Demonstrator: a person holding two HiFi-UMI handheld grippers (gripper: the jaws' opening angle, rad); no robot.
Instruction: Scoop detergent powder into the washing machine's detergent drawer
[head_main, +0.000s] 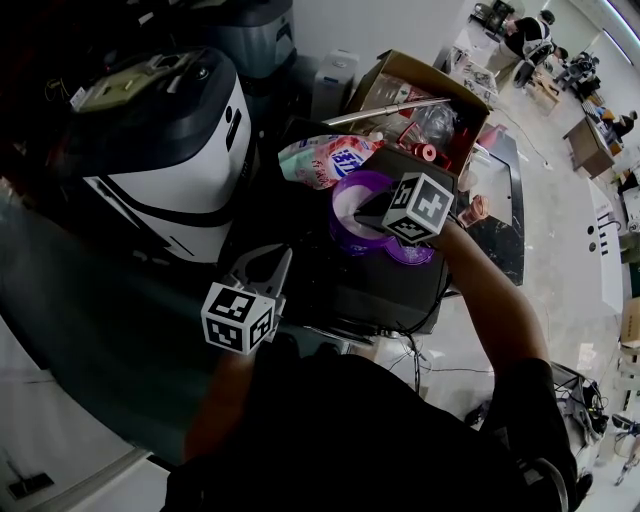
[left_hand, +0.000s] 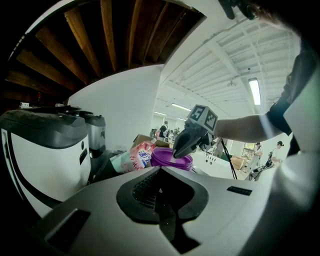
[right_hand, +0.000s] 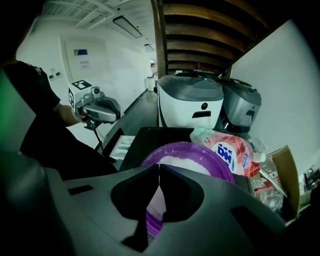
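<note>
A purple tub (head_main: 349, 187) (left_hand: 165, 160) (right_hand: 205, 151) of white detergent powder (right_hand: 184, 163) stands on a black machine top (head_main: 340, 285). My right gripper (head_main: 362, 212) (right_hand: 159, 169) (left_hand: 176, 155) reaches into the tub from the right, tips down at the powder. Its jaws are shut on a thin pale scoop handle (right_hand: 156, 200); the scoop's bowl is hidden. My left gripper (head_main: 280, 260) (left_hand: 161, 169) (right_hand: 118, 107) hovers shut and empty off the machine's near left corner, pointing at the tub. A pale drawer-like tray (right_hand: 116, 145) lies beside the machine top.
A pink detergent bag (head_main: 322, 158) (left_hand: 134, 157) (right_hand: 231, 151) lies just behind the tub. A large white and black appliance (head_main: 170, 150) (right_hand: 191, 105) stands to the left. An open cardboard box (head_main: 420, 95) of clutter sits behind. People work at far desks (head_main: 590, 130).
</note>
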